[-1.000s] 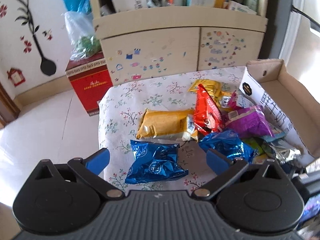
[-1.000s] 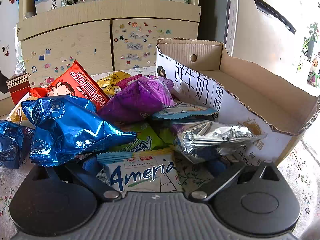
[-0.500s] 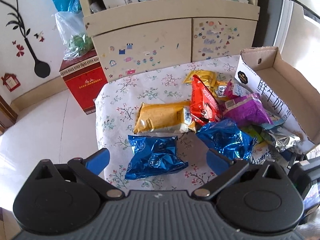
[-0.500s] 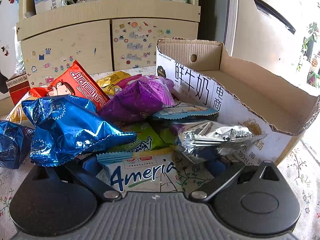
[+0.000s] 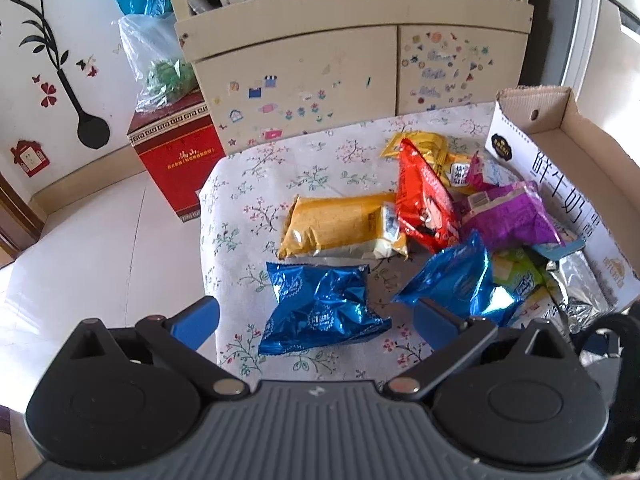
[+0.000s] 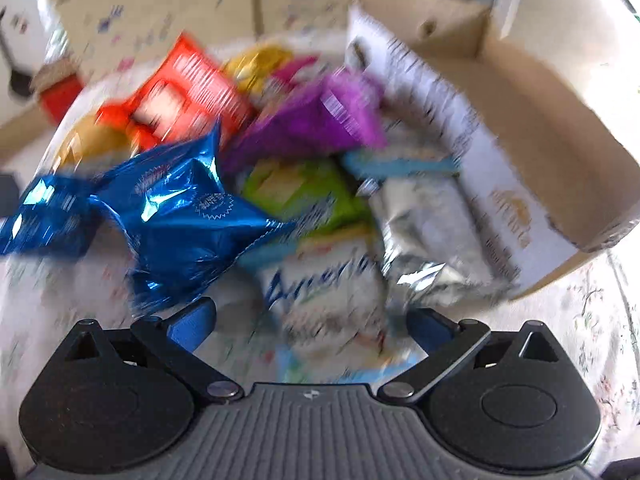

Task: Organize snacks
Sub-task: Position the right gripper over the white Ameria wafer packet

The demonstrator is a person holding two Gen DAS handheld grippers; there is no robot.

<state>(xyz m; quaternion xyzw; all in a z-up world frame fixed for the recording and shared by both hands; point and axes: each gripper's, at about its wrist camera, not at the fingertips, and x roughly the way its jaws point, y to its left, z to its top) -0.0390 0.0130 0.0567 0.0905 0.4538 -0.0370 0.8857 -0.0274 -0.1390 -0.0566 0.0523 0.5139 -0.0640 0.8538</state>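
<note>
1. The left claw [image 5: 316, 320] hangs above the near edge of the flowered worktop [image 5: 320, 156], its blue fingers [image 5: 196, 316] spread wide with nothing between them.
2. Just beyond it lies a blue packet [image 5: 320, 312], apart from the pile.
3. Behind that rests a yellow packet [image 5: 340, 228], touching a red packet [image 5: 424, 208].
4. A second blue packet [image 5: 456, 276] and a purple packet [image 5: 508, 220] crowd together beside the cardboard box [image 5: 580, 152].
5. The right claw [image 6: 312, 324], blurred, stands open over a white packet [image 6: 328, 280]; a silver packet [image 6: 424, 232] leans against the box wall.
</note>
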